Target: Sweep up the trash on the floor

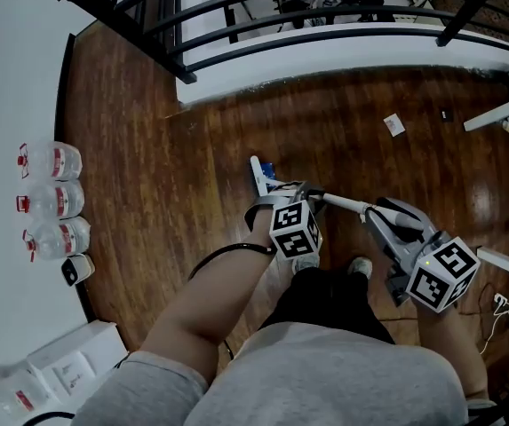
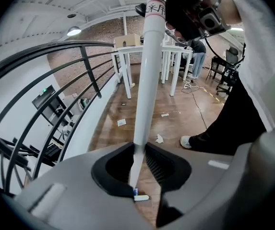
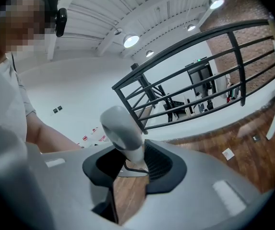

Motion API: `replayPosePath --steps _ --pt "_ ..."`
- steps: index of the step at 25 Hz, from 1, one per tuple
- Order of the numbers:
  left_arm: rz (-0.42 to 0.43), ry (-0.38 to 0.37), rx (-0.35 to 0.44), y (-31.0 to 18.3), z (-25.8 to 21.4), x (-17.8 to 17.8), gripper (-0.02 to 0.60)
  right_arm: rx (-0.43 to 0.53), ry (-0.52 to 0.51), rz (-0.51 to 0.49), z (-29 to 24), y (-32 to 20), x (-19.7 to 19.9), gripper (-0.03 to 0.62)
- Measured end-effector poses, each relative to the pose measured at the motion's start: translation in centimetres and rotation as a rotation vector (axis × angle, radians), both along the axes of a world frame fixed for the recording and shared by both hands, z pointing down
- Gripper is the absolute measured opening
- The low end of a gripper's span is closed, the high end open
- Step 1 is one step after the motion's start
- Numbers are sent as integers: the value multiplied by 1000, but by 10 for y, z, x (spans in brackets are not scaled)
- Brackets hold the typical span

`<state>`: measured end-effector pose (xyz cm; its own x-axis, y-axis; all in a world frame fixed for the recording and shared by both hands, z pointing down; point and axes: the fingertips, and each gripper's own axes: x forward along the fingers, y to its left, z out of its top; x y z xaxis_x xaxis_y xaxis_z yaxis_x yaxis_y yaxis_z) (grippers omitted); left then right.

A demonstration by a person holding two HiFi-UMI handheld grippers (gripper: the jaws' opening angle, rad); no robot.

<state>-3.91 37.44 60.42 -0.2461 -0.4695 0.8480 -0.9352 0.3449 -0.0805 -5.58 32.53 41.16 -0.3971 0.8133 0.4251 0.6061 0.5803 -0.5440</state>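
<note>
The left tool (image 2: 137,170) is closed on the lower part of the broom's white handle (image 2: 144,80). The right tool (image 3: 130,158) is clamped on its grey end grip (image 3: 120,128), so both are holding the one broom. In the head view its head (image 1: 261,174) rests on the wooden floor (image 1: 165,176) at frame centre. The nearest trash, a paper scrap (image 1: 394,124), lies well apart at the upper right. To sweep well, I judge the low tool should steer while the high one pivots, drawing short strokes with the head flat so scraps gather rather than scatter. Three water jugs (image 1: 54,200) stand by the wall at the left edge; their fill cannot be told. No dustpan shows.
</note>
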Motion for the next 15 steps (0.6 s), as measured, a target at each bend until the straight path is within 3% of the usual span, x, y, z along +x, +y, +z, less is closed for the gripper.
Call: replayPosePath --steps 15 --pt "186 -28 95 -212 -22 1 64 61 -27 231 -29 -197 12 118"
